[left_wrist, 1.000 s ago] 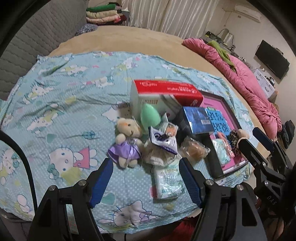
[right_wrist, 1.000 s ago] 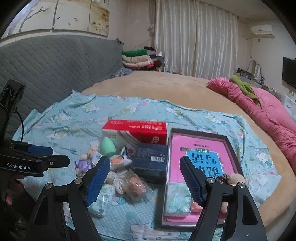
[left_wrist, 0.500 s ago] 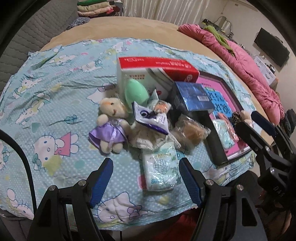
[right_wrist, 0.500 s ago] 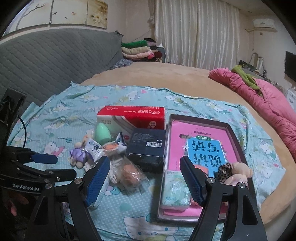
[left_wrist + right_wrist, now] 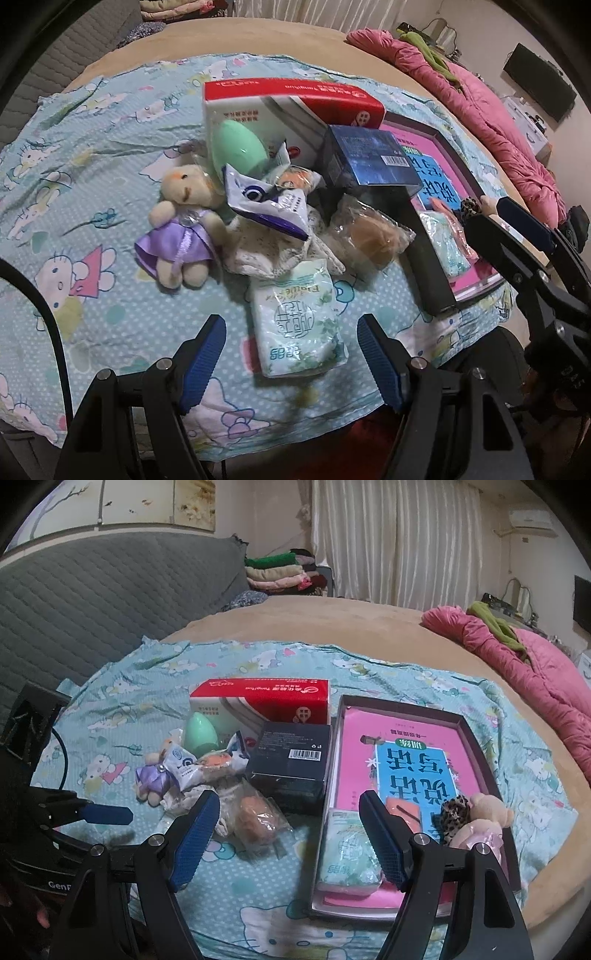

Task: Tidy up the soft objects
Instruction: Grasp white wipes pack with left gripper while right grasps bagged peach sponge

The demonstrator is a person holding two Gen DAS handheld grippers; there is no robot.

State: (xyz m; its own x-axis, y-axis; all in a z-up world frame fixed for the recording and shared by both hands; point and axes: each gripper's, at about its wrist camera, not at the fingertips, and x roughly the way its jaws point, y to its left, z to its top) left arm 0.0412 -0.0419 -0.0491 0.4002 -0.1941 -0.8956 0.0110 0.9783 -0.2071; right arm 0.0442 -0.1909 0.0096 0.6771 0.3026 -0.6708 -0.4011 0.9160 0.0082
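you lowered your left tool (image 5: 288, 350), jaws wide and empty, toward the tissue pack (image 5: 297, 317); your right tool (image 5: 288, 830) stayed open, empty.

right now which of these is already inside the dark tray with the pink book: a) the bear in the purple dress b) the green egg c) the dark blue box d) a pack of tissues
d: a pack of tissues lies in the near end of the tray, on the pink book, while the bear in the purple dress, green egg and dark blue box sit outside on the sheet.
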